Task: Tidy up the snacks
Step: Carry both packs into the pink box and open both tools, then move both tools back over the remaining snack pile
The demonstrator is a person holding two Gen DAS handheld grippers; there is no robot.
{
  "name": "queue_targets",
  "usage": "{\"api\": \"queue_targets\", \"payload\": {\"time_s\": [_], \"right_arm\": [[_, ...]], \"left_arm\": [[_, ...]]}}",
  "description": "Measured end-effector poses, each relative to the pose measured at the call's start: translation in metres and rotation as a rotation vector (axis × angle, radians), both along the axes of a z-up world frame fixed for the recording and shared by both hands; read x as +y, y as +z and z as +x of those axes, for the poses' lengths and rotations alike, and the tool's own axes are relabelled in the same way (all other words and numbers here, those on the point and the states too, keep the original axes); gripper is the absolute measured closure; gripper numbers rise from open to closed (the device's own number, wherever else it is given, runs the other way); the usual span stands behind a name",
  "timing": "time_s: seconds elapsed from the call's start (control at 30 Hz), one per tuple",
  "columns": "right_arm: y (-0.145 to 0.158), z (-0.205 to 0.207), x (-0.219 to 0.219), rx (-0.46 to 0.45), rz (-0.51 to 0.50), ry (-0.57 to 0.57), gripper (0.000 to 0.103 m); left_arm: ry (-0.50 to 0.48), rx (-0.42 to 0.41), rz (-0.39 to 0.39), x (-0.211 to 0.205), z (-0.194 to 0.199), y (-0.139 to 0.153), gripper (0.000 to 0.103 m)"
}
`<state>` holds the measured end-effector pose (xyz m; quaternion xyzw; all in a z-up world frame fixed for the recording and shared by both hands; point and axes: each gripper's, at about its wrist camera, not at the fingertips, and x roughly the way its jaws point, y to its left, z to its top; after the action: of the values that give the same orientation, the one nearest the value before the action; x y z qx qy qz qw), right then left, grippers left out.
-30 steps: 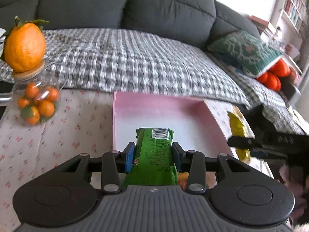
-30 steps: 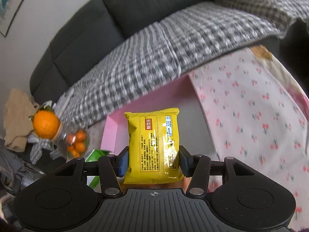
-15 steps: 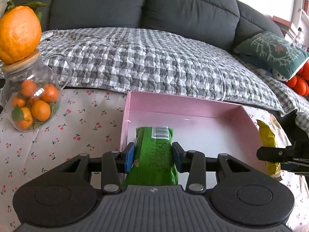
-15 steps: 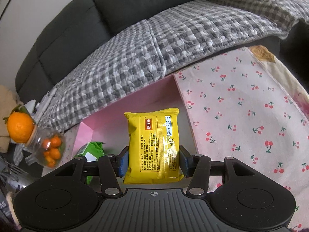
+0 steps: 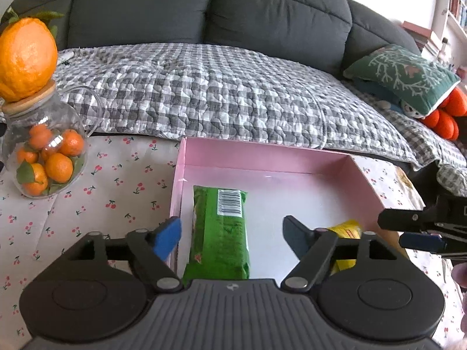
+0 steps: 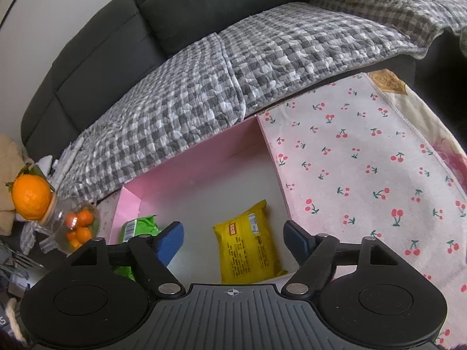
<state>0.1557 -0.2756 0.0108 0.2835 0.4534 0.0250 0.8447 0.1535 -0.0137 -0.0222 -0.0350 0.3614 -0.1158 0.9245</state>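
A pink box (image 5: 264, 157) with a white floor sits on the cherry-print tablecloth (image 5: 122, 186). A green snack pack (image 5: 219, 230) lies inside along its left wall. My left gripper (image 5: 232, 230) is open above it, jaws wide, touching nothing. A yellow snack pack (image 6: 251, 248) lies in the right part of the box (image 6: 204, 160); it shows partly in the left wrist view (image 5: 346, 227). My right gripper (image 6: 233, 236) is open above it and also shows from the side (image 5: 420, 230). The green pack (image 6: 138, 227) shows in the right wrist view.
A glass jar of small oranges (image 5: 46, 157) with a large orange (image 5: 26, 58) on its lid stands left of the box. A grey sofa with a checked quilt (image 5: 204, 93) lies behind. A green cushion (image 5: 402, 73) is at the right.
Both grippers opened and let go of their packs. The green and yellow packs now lie on the floor of the pink box.
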Motion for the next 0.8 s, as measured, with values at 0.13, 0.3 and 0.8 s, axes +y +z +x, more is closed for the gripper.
{"api": "queue_targets", "payload": {"time_s": [0.13, 0.3, 0.8], "right_arm": [[0.009, -0.006, 0.002, 0.001, -0.035, 0.017, 0.019], [0.023, -0.018, 0.004, -0.003, -0.067, 0.031, 0.014], [0.061, -0.058, 0.028, -0.002, -0.141, 0.008, 0.007]], "left_arm": [[-0.024, 0.009, 0.02, -0.003, -0.014, 0.009, 0.015], [-0.01, 0.038, 0.052, 0.001, -0.029, 0.023, 0.005], [-0.046, 0.071, 0.019, 0.031, -0.059, 0.045, 0.001]]}}
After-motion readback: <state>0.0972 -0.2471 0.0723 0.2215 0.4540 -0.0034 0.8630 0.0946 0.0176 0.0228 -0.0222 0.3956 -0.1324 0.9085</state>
